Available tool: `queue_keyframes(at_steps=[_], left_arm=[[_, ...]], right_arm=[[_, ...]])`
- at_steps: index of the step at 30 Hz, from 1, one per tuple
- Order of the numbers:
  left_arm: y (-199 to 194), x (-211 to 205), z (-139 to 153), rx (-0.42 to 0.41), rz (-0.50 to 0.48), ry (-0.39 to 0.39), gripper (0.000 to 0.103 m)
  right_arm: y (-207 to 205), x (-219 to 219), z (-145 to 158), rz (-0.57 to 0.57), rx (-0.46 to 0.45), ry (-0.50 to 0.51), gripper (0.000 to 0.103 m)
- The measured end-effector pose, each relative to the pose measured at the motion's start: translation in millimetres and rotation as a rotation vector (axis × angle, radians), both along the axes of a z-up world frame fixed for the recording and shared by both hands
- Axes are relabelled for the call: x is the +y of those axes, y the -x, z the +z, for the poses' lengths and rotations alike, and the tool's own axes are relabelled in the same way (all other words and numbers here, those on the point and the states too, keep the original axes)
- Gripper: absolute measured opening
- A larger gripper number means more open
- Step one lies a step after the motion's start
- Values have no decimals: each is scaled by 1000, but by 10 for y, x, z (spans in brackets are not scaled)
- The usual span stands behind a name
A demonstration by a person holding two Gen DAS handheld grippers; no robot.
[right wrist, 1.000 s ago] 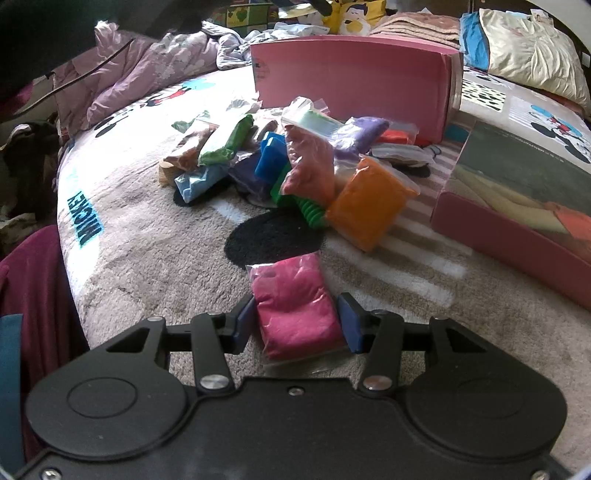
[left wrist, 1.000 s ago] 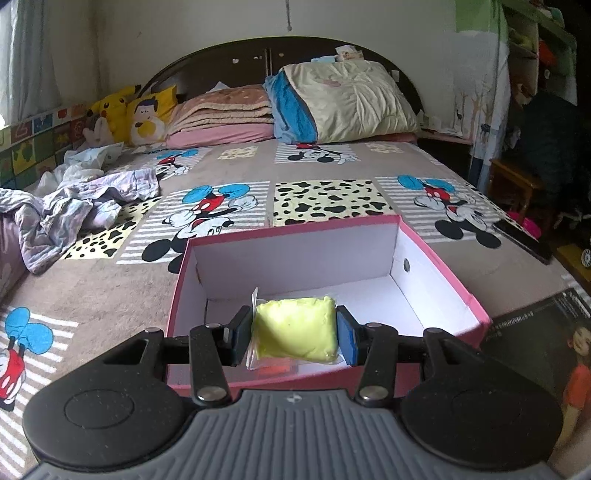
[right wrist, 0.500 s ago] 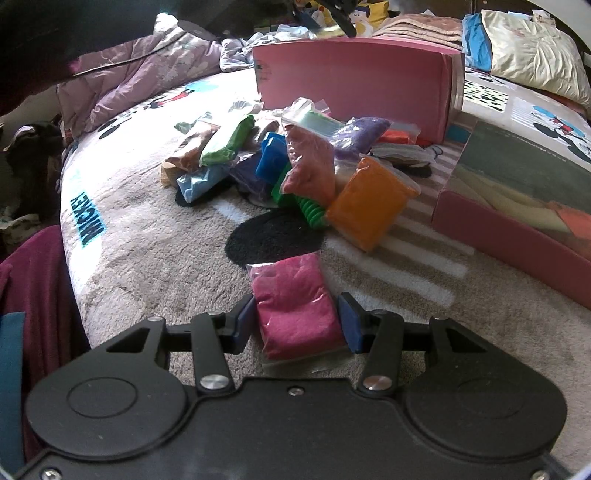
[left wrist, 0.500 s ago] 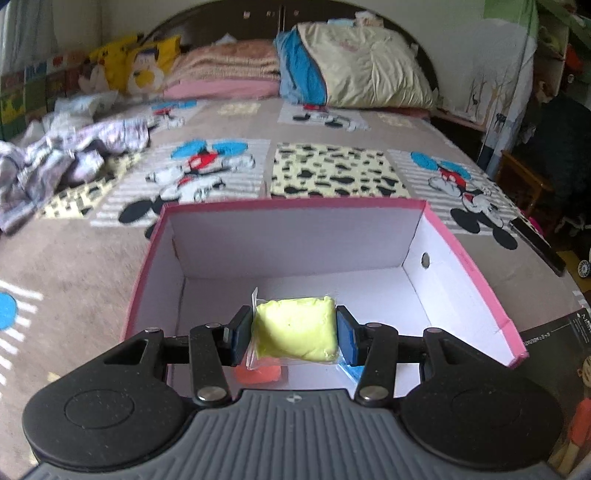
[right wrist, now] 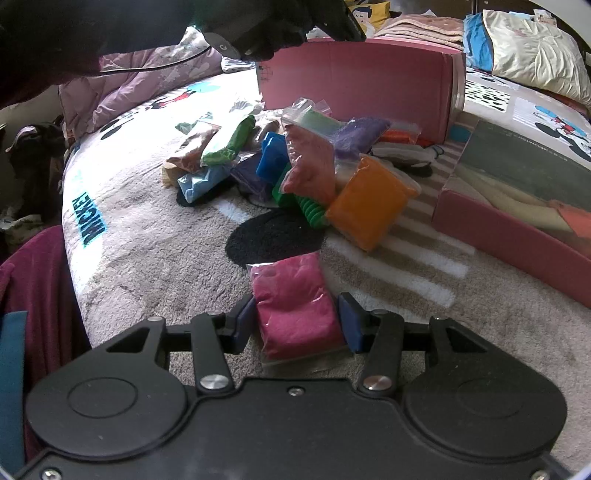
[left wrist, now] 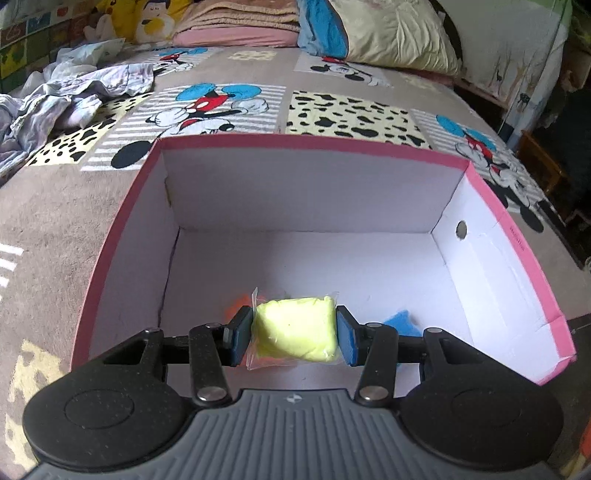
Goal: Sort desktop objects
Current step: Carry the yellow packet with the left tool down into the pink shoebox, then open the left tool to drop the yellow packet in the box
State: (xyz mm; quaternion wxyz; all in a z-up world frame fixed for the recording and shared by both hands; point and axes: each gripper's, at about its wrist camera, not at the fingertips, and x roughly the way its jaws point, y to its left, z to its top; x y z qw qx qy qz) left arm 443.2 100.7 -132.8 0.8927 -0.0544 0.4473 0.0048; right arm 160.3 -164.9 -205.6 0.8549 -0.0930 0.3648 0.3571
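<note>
In the left wrist view my left gripper (left wrist: 294,334) is shut on a yellow clay bag (left wrist: 297,332) and holds it over the open pink box (left wrist: 306,142) with a white inside. An orange bag (left wrist: 238,304) and a blue bag (left wrist: 400,321) lie on the box floor, mostly hidden behind the fingers. In the right wrist view my right gripper (right wrist: 295,319) is shut on a magenta clay bag (right wrist: 291,299) that lies on the blanket. A pile of coloured bags (right wrist: 295,166) lies farther ahead, with an orange bag (right wrist: 367,206) at its near right.
The pink box (right wrist: 354,83) stands behind the pile in the right wrist view, with a person's dark arm (right wrist: 147,29) above it. The flat box lid (right wrist: 517,206) lies to the right. Pillows (left wrist: 391,33) and crumpled clothes (left wrist: 66,99) lie on the bed beyond.
My left gripper has moved forward and tipped down over the box with the yellow bag. The right gripper has stayed on the magenta bag.
</note>
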Motion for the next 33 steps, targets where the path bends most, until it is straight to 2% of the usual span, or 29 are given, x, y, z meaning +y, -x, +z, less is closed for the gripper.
queue_keyframes(at_steps=[6, 13, 33], left_arm=[[-36, -9, -58, 25, 7, 10, 48], [7, -22, -66, 16, 17, -9, 66], [376, -177, 270, -62, -8, -50, 66]], right_arm=[[-2, -1, 1, 1, 0, 0, 48], [5, -2, 0, 3, -4, 1, 48], [66, 68, 34, -26, -35, 26, 47]])
